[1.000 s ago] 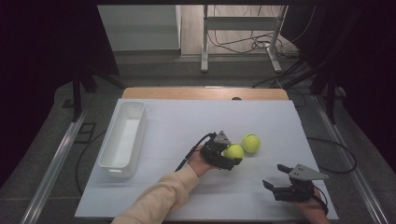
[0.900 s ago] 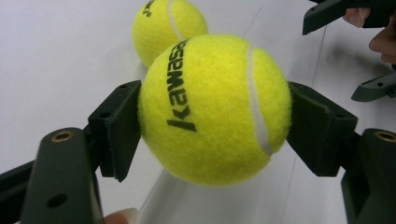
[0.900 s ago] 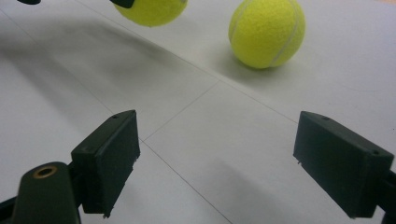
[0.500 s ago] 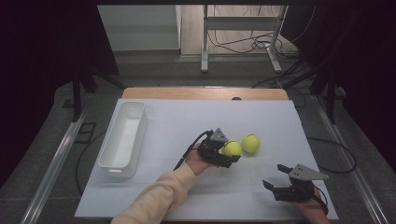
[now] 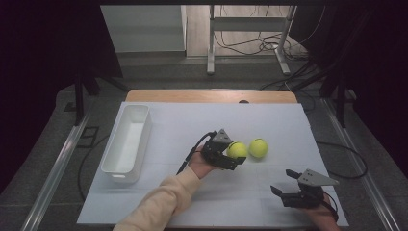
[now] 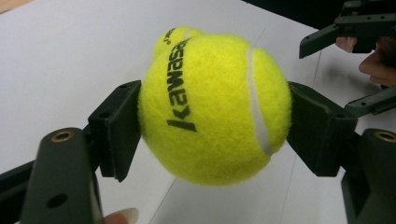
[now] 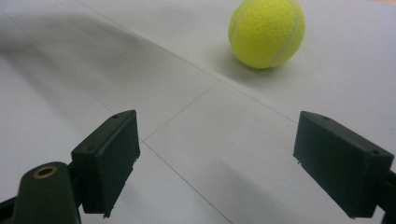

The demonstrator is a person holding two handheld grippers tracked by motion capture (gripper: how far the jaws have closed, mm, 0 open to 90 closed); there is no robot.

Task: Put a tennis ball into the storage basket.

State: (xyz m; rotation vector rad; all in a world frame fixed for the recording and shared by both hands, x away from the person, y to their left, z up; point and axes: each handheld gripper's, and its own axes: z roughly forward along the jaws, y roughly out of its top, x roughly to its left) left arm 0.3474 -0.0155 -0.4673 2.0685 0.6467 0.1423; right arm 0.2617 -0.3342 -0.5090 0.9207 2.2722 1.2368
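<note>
My left gripper [image 5: 235, 156] is shut on a yellow tennis ball [image 5: 236, 150] near the middle of the white table sheet [image 5: 192, 120]. In the left gripper view the black jaws press both sides of that ball [image 6: 215, 107]. A second tennis ball [image 5: 258, 148] rests on the sheet just to its right, and peeks out behind the held one [image 6: 170, 35]. My right gripper [image 5: 281, 181] is open near the front right edge with nothing between its jaws [image 7: 217, 154]. The loose ball [image 7: 266, 32] lies ahead of it.
A white rectangular tray [image 5: 111, 169] stands along the left side of the sheet. A wooden table edge [image 5: 211, 96] runs behind the sheet. A cable [image 5: 190, 154] trails from my left gripper. The other hand's gripper [image 6: 336, 74] shows at the upper right of the left gripper view.
My left gripper, still holding the ball, has drifted slightly left and up in the high view. The loose ball and my right gripper have not moved.
</note>
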